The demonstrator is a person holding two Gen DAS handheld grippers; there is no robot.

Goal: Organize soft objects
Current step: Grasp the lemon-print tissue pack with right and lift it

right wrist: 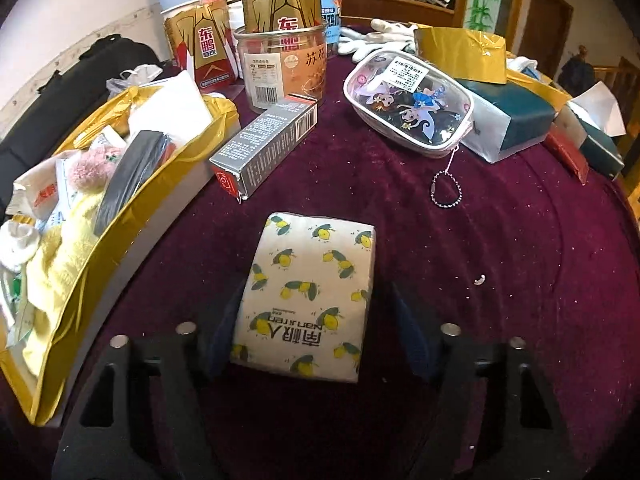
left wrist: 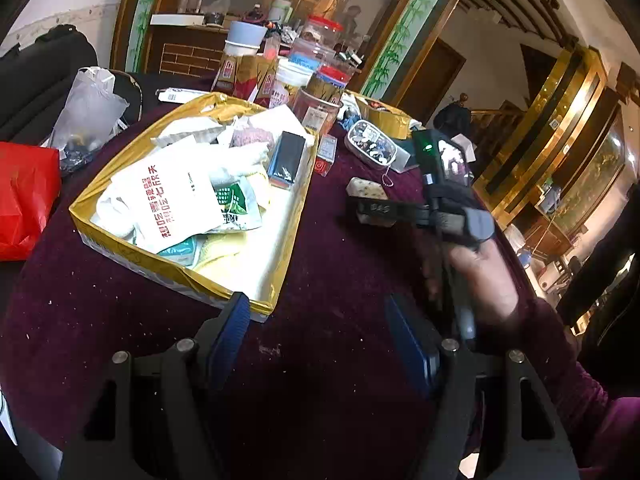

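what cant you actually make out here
- Right wrist view: whether the right gripper presses on the tissue pack; the pack covers the contact on one side.
- Left wrist view: the same tissue pack is mostly behind the gripper.
- Both views: what lies at the bottom of the gold box, under the white bag.
- Left wrist view: the hand is blurred.
- Left gripper: open, nothing between.

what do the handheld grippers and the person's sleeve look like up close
Both the left gripper and right gripper have matte black frames with silver round bolts and dark blue ribbed pads. From outside, the right one shows a green light on its black body. The sleeve is dark maroon.
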